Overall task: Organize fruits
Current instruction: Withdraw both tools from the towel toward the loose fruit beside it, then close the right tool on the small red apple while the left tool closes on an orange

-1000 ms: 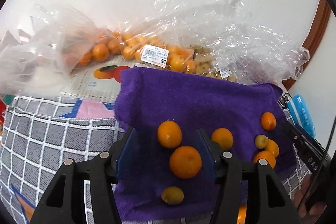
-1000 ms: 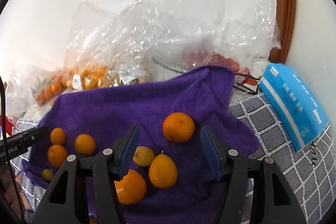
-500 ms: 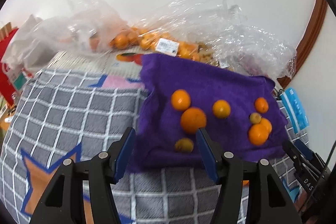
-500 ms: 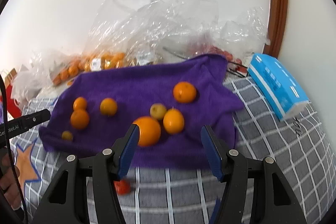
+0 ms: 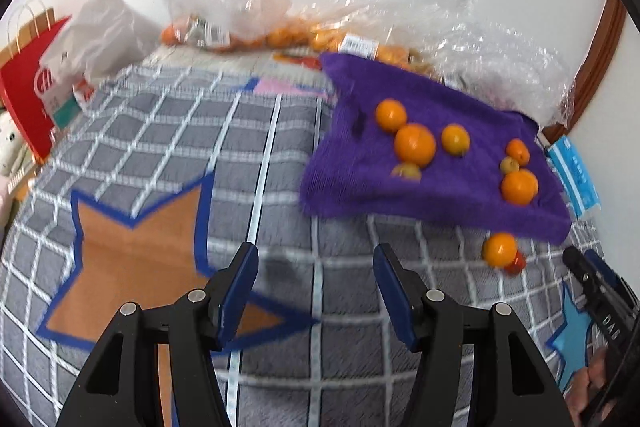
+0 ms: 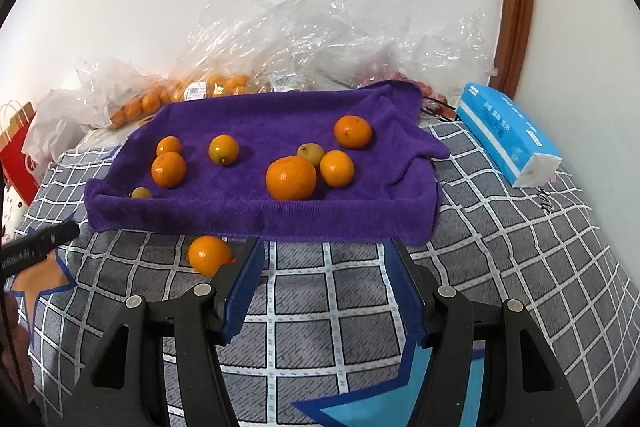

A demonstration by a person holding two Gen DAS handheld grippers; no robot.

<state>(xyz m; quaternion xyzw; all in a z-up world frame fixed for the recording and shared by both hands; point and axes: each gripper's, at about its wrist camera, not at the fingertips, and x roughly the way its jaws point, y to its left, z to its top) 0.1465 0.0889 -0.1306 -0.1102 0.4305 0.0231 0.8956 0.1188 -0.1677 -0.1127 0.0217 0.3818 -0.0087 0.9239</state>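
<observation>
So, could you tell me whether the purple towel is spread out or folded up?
Spread out: the purple towel lies open on the checked cover, loose fruit across it, with only its far right corner rumpled.

Fruits (image 6: 291,177) on towel (image 6: 256,215); one orange (image 6: 209,254) before it; bags (image 6: 304,39) behind.

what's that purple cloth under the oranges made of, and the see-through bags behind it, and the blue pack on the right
Purple cloth: looks like plush microfibre or terry, matte, with a fuzzy pile and soft folds.
Bags: thin clear plastic film, glossy, crinkled and catching highlights.
Blue pack: probably a soft printed plastic wrapper around tissues; slight sheen, with white showing at its end.
</observation>
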